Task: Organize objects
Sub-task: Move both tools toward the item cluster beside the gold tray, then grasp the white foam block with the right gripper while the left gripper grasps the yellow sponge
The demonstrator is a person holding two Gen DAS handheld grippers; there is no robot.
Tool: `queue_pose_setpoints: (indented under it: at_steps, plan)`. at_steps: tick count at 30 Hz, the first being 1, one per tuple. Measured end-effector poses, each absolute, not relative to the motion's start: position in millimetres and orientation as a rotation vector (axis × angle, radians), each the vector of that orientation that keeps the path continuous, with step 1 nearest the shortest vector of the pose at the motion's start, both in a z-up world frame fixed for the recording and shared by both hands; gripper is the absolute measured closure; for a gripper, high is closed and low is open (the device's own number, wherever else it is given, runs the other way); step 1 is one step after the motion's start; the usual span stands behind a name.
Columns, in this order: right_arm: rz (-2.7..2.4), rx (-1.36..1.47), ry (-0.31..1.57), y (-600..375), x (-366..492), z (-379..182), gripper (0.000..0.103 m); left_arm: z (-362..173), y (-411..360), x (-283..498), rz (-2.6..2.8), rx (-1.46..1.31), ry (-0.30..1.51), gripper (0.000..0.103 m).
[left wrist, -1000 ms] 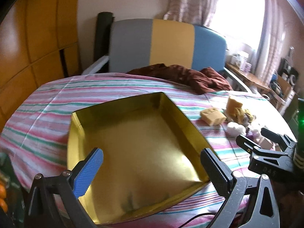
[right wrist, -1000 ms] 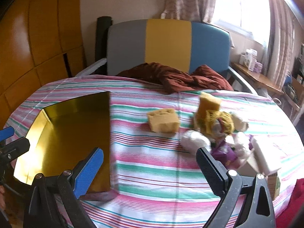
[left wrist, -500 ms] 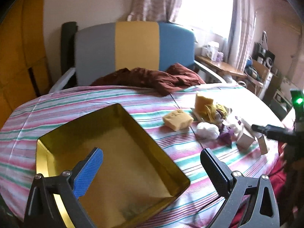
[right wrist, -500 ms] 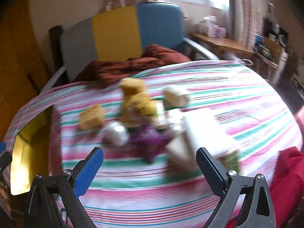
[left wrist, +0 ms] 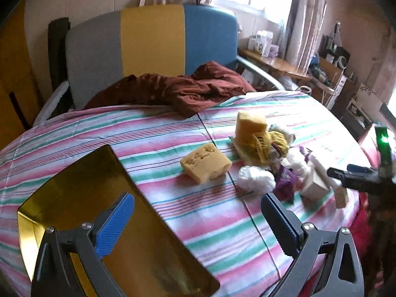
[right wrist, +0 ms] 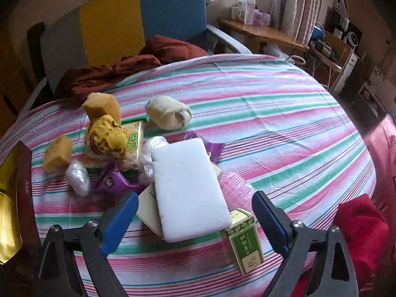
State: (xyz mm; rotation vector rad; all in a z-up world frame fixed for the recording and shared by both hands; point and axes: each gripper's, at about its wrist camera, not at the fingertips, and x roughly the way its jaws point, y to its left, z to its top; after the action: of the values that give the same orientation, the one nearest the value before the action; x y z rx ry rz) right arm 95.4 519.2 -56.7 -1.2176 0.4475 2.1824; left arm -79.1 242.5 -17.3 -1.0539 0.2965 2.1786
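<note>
Since one second ago, both of your grippers have swung to the right: the gold box has slid to the left edge of each view, and the pile of objects now sits in front of you.

From left to right: the gold box [left wrist: 74, 180] is open, shiny inside, and lies on the striped tablecloth [left wrist: 153, 138]. Your left gripper [left wrist: 198, 220] hangs above its right wall with the jaws spread wide and nothing between them. Near the box lies a yellow sponge block [left wrist: 205, 164], porous on top. Just beside it is a crumpled clear plastic bag [left wrist: 256, 179], and behind that a taller sponge [left wrist: 250, 123] stands with a yellow net [left wrist: 271, 141] against it.

In the right wrist view, a purple wrapper [right wrist: 111, 180] lies next to a flat white foam slab [right wrist: 188, 185], which rests tilted on a cream box [right wrist: 148, 210]. A rolled beige sock [right wrist: 168, 112] lies behind them, apart. A small green-printed carton [right wrist: 245, 240] touches the slab's near corner. Your right gripper [right wrist: 194, 220] is also released and wide, hovering over the slab.
</note>
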Motion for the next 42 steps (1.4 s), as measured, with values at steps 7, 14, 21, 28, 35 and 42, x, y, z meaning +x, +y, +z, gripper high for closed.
queue_pose_setpoints:
  at_steps: [7, 14, 21, 28, 35, 42]
  plan:
    - [2.207, -1.21, 0.514, 525.0, 93.8, -64.3, 0.038, -45.2, 292.2, -124.9, 2.132, -1.233, 0.28, 0.001]
    - [2.224, -1.186, 0.62, 532.0, 95.7, -69.7, 0.038, -76.8, 321.5, -160.1, 2.142, -1.411, 0.227, 0.0]
    - [2.221, -1.191, 0.574, 530.7, 92.6, -68.8, 0.039, -98.7, 334.0, -176.6, 2.117, -1.497, 0.208, 0.006]
    - [2.288, -1.133, 0.54, 525.3, 92.2, -60.6, 0.043, -102.4, 337.3, -171.3, 2.085, -1.437, 0.204, 0.035]
    - [2.442, -1.063, 0.528, 511.7, 90.2, -45.7, 0.042, -74.7, 322.4, -154.9, 2.099, -1.309, 0.201, 0.064]
    - [2.435, -1.058, 0.492, 507.1, 89.8, -45.7, 0.043, -76.6, 317.8, -156.6, 2.105, -1.364, 0.213, 0.025]
